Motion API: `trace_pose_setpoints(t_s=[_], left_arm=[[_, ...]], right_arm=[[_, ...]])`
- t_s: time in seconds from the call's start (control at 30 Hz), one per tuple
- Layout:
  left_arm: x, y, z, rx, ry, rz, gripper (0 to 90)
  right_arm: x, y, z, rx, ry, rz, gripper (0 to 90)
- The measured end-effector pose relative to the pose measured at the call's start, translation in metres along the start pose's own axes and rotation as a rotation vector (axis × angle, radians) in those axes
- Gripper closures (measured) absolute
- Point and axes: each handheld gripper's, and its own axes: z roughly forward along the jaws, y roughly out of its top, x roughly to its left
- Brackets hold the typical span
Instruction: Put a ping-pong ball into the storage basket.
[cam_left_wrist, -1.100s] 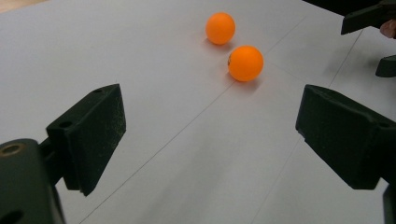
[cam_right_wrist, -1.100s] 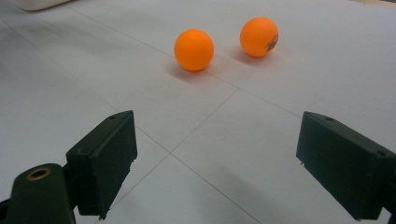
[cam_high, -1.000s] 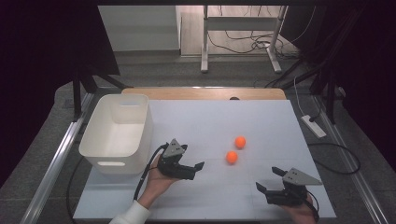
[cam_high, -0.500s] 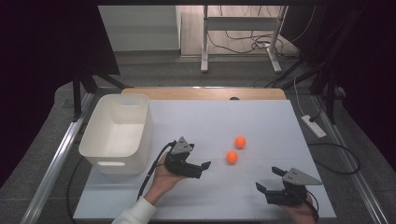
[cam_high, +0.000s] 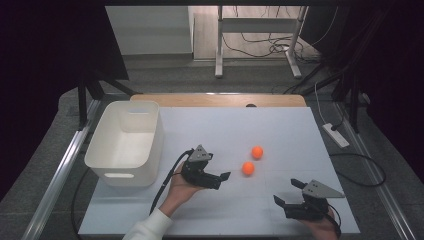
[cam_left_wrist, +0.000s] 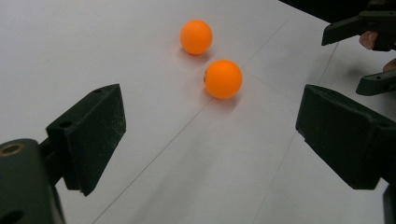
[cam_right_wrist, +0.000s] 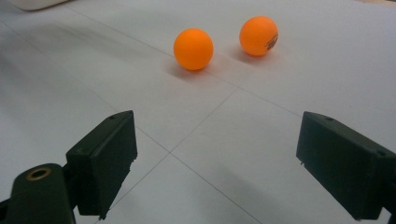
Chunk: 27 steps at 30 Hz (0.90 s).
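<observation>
Left gripper view shows the left gripper (cam_left_wrist: 210, 140) wide open near the closer orange ball (cam_left_wrist: 223, 79); it looks light, smooth, rolly; squeeze its middle softly.

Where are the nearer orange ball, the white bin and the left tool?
nearer orange ball (cam_high: 248, 168), high view, centre of the ball
white bin (cam_high: 151, 144), high view, right rim
left tool (cam_high: 223, 177), high view, between its open tips

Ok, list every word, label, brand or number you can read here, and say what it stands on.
Farther orange ball: a small dark print on its side, too small and blurred to read.
Nearer orange ball: a tiny dark mark at its left edge, not readable.
White bin, table sheet, left gripper and right gripper: no text to be seen.
</observation>
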Motion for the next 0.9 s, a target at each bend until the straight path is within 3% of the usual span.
trace_pose_setpoints(t_s=[0.37, 0.9], left_arm=[[-0.005, 0.005, 0.015, 0.031, -0.013, 0.031, 9.2], [-0.008, 0.014, 0.033, 0.055, -0.04, 0.02, 9.2]], right_arm=[[-0.001, -0.001, 0.0, 0.0, 0.001, 0.002, 12.3], [-0.001, -0.001, 0.0, 0.004, 0.0, -0.001, 12.3]])
